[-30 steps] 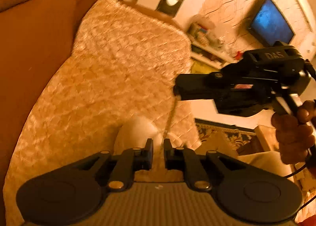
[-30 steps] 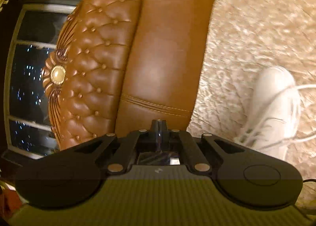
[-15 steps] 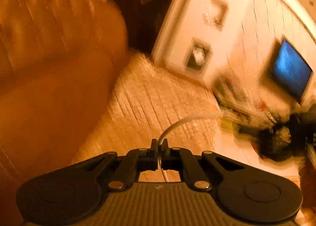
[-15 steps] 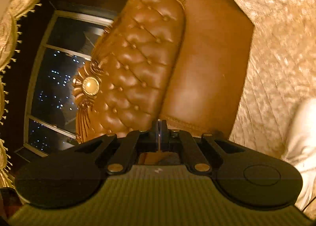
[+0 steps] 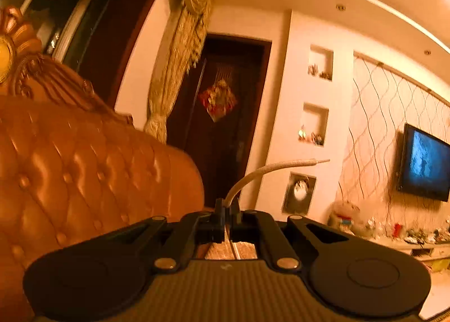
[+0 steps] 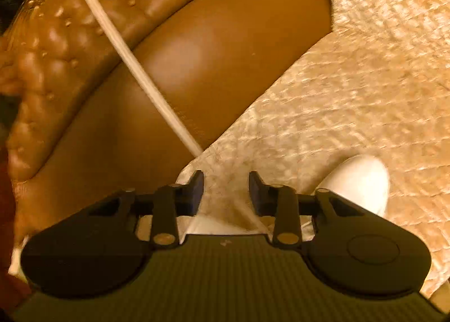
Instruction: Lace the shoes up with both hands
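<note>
The left gripper (image 5: 227,210) has its jaws pinched tight on the lace (image 5: 264,171); the free end curves out toward 2 o'clock, its stiff tip clear of everything, against the far wall. In the right wrist view the right gripper (image 6: 226,192) shows its jaws standing well apart with nothing between them, whatever a closed reading might suggest. The same lace (image 6: 135,66) runs taut from 11 o'clock down to just above that gripper's left finger. The shoe (image 6: 357,181) lies at 4 o'clock on the cover (image 6: 351,82) spread over the sofa (image 6: 197,40), its toe showing beside the right finger.

The lace looks light, soft and limp along its length, so it will sag and twist once slack; only the tip seems stiff enough to steer through an eyelet. The best hold is probably close behind that tip. The shoe looks light too, and may slide on the cover when the lace is pulled, so it likely wants steadying.
</note>
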`<act>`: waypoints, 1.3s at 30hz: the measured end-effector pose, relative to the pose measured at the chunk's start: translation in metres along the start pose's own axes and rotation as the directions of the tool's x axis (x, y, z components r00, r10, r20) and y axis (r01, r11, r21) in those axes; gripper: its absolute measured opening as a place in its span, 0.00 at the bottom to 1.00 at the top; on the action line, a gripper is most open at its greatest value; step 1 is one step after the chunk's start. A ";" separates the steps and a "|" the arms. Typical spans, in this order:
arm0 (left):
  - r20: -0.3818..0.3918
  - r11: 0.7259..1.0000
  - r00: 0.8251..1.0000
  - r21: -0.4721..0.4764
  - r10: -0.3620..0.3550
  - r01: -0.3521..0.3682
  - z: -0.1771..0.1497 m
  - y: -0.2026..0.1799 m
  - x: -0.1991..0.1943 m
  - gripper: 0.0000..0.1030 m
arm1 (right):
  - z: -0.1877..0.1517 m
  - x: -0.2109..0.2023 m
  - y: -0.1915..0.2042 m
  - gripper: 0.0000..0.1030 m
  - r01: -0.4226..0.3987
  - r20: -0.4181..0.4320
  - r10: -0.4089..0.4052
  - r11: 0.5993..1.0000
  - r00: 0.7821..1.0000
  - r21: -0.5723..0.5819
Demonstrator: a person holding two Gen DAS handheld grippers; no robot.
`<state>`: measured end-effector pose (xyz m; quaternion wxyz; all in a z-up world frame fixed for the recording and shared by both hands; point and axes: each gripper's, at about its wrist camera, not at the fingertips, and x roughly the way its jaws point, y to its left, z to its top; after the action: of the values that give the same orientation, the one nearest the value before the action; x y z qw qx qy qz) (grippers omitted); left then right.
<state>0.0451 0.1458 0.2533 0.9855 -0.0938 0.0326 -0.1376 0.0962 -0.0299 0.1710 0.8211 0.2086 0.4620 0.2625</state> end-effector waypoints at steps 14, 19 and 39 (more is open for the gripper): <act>-0.341 0.981 0.940 -0.188 -0.014 -0.054 -0.047 0.049 0.014 0.10 | 0.005 -0.052 0.001 0.04 -0.335 0.093 0.326 0.936 0.941 0.112; -0.591 0.946 0.807 -0.263 -0.003 -0.190 -0.124 0.093 0.005 0.28 | -0.037 -0.052 0.033 0.05 -0.390 -0.172 0.367 0.913 0.914 -0.122; -0.984 0.607 0.151 -0.179 -0.098 -0.774 -0.327 0.131 -0.093 0.54 | -0.119 -0.037 0.035 0.07 -0.220 -0.555 -0.156 0.805 0.817 -0.550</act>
<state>-0.0386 0.2373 -0.0894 0.6375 -0.3296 0.6870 0.1139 -0.0318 -0.0133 0.1575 0.6603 -0.1389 0.5788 0.4579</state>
